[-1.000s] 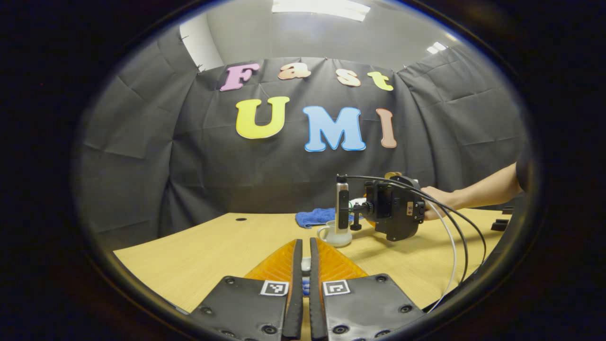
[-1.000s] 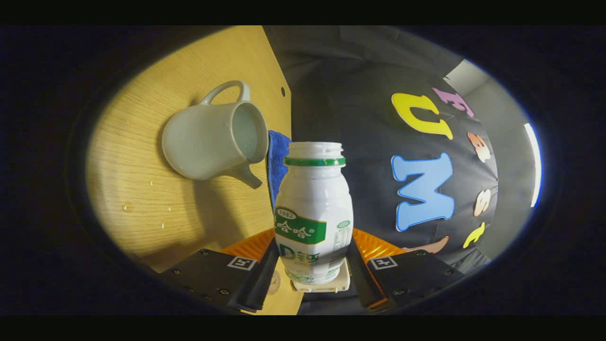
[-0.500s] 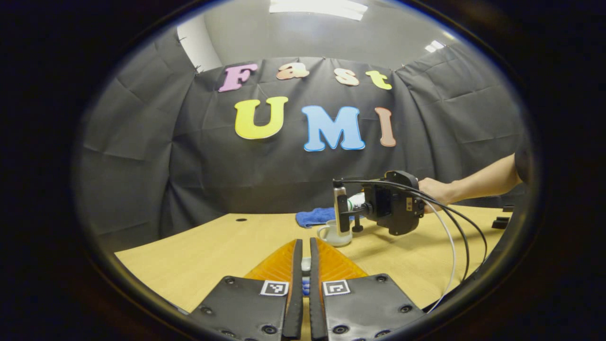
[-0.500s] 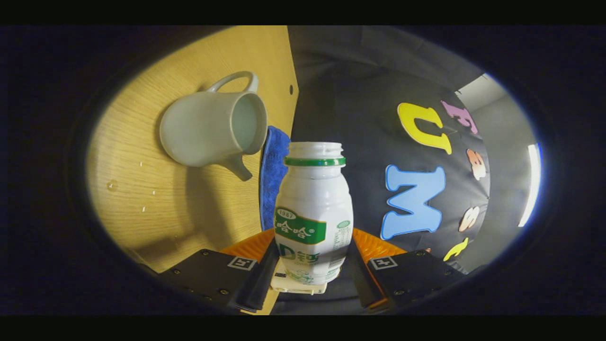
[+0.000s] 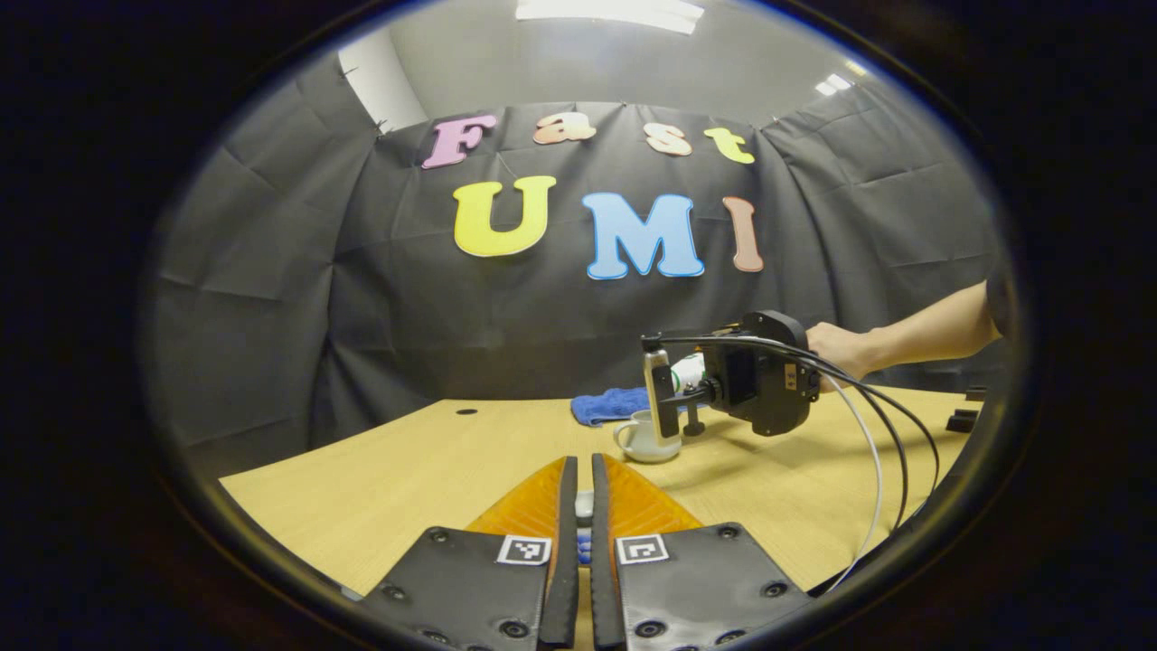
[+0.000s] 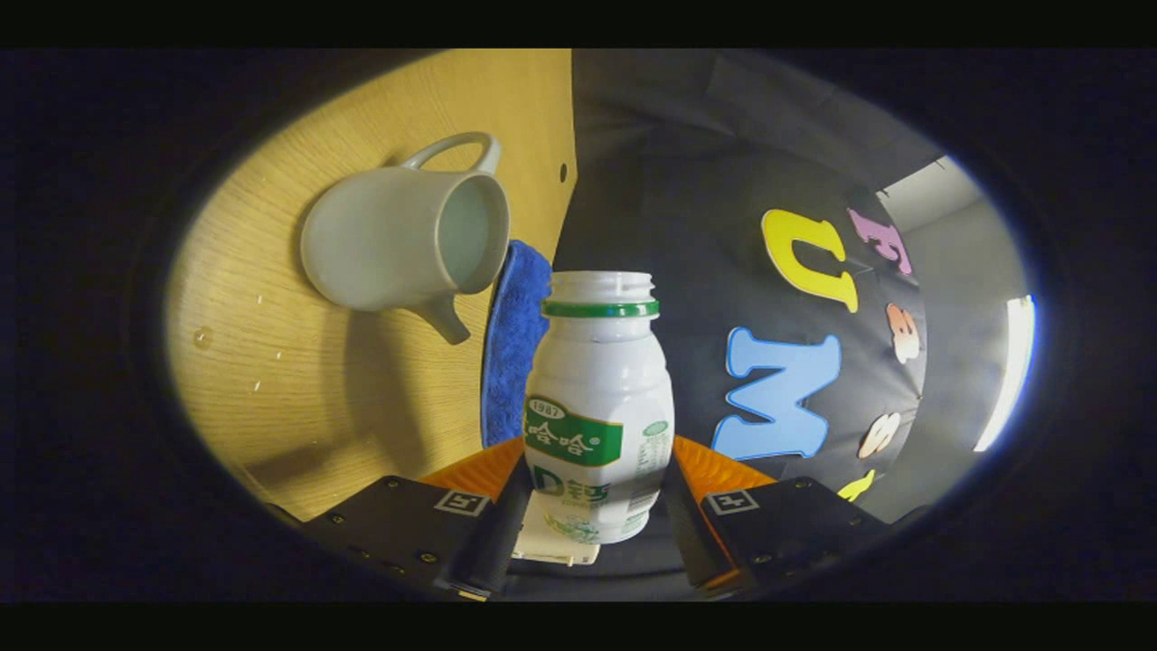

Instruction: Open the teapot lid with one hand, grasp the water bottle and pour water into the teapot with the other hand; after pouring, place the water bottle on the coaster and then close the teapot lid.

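Observation:
A white teapot (image 6: 398, 240) stands lidless on the wooden table (image 6: 271, 380), its spout toward a blue cloth. My right gripper (image 6: 592, 470) is shut on a white water bottle (image 6: 598, 389) with a green neck ring and no cap. The bottle lies tipped on its side, its mouth beside and above the teapot's rim. In the left gripper view, a hand holds that gripper (image 5: 759, 384) and bottle (image 5: 689, 369) just above the teapot (image 5: 644, 440). My left gripper (image 5: 583, 466) hovers low over the near table, shut on a small white piece that looks like the teapot lid (image 5: 585, 504).
A folded blue cloth (image 5: 610, 405) lies behind the teapot near the black wall. Cables (image 5: 881, 452) trail from the right gripper down to the table's right side. A few water drops (image 6: 201, 336) dot the wood near the teapot. Small dark items (image 5: 960, 420) sit at the far right edge.
The right gripper has lifted the bottle slightly and drawn it a little away from the teapot's opening. My left gripper has stayed where it was, still shut.

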Available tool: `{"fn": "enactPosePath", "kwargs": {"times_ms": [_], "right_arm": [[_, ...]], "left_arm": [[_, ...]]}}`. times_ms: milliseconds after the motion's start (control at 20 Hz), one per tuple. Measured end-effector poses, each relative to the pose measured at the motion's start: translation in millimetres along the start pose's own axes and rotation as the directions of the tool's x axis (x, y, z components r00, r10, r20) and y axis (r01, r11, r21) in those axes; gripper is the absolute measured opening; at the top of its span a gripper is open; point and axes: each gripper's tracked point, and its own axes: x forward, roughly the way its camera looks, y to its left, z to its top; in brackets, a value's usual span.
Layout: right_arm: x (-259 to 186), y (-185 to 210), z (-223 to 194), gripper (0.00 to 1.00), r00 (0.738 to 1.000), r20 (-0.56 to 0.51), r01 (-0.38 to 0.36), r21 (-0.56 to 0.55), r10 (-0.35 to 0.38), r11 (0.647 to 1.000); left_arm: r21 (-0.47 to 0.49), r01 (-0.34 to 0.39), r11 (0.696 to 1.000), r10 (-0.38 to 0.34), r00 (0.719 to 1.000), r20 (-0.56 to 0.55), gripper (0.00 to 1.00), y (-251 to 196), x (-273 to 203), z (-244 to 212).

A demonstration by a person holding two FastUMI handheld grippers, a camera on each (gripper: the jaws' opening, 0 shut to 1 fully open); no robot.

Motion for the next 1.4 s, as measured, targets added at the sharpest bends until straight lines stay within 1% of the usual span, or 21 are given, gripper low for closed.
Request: {"fn": "enactPosePath", "kwargs": {"times_ms": [650, 700, 750, 800, 850, 900, 950, 1000, 1100, 1150, 1200, 1250, 1350, 1400], "right_arm": [[-0.1, -13.1, 2.3, 0.72, 0.999, 0.020, 0.041, -0.108, -0.039, 0.993], [-0.1, -13.8, 2.8, 0.72, 0.999, 0.022, 0.043, -0.115, -0.041, 0.992], [0.6, -14.8, 3.3, 0.72, 0.999, 0.024, 0.047, -0.120, -0.044, 0.992], [0.4, -14.9, 3.5, 0.72, 0.999, 0.025, 0.049, -0.125, -0.046, 0.991], [0.8, -15.5, 3.7, 0.72, 0.998, 0.027, 0.054, -0.130, -0.050, 0.990], [1.7, -16.2, 3.6, 0.72, 0.998, 0.027, 0.058, -0.134, -0.054, 0.989], [2.4, -17.0, 3.3, 0.72, 0.998, 0.029, 0.060, -0.138, -0.057, 0.989], [1.9, -17.8, 4.3, 0.72, 0.998, 0.029, 0.063, -0.144, -0.059, 0.988], [1.4, -18.4, 4.1, 0.72, 0.997, 0.030, 0.071, -0.155, -0.067, 0.985], [1.4, -18.2, 3.8, 0.72, 0.997, 0.029, 0.072, -0.163, -0.068, 0.984], [1.6, -18.9, 3.8, 0.72, 0.997, 0.031, 0.074, -0.171, -0.070, 0.983], [1.8, -19.3, 4.4, 0.72, 0.997, 0.034, 0.078, -0.181, -0.073, 0.980], [1.2, -20.4, 5.9, 0.72, 0.996, 0.039, 0.085, -0.199, -0.079, 0.976], [0.6, -19.9, 6.4, 0.72, 0.996, 0.042, 0.086, -0.204, -0.079, 0.975]], "left_arm": [[0.003, -0.007, 1.000, 0.007, 1.000, 0.008, 0.12, 4.2, 0.7, 0.9], [0.003, -0.007, 1.000, 0.007, 1.000, 0.008, 0.16, 3.9, 0.4, 0.6], [0.003, -0.007, 1.000, 0.007, 1.000, 0.007, 0.12, 3.8, -0.3, 0.4], [0.003, -0.007, 1.000, 0.007, 1.000, 0.006, 0.12, 4.0, -0.6, 1.3], [0.003, -0.007, 1.000, 0.007, 1.000, 0.006, 0.12, 4.3, -0.5, -0.5], [0.004, -0.008, 1.000, 0.008, 1.000, 0.006, 0.16, 4.1, -0.2, 0.9], [0.004, -0.007, 1.000, 0.007, 1.000, 0.007, 0.12, 3.6, 0.3, 1.8], [0.004, -0.007, 1.000, 0.007, 1.000, 0.007, 0.16, 2.9, 0.4, 1.9], [0.004, -0.006, 1.000, 0.006, 1.000, 0.008, 0.17, 2.4, -0.4, 2.0], [0.005, -0.006, 1.000, 0.006, 1.000, 0.008, 0.17, 2.8, -2.0, 0.9], [0.006, -0.005, 1.000, 0.005, 1.000, 0.009, 0.12, 3.0, -2.6, 1.9], [0.007, -0.006, 1.000, 0.006, 1.000, 0.010, 0.16, 2.7, -1.7, 2.2], [0.010, -0.008, 1.000, 0.007, 1.000, 0.012, 0.16, 2.5, -1.5, 1.8], [0.011, -0.008, 1.000, 0.008, 1.000, 0.011, 0.12, 2.4, -1.0, 2.5]]}}
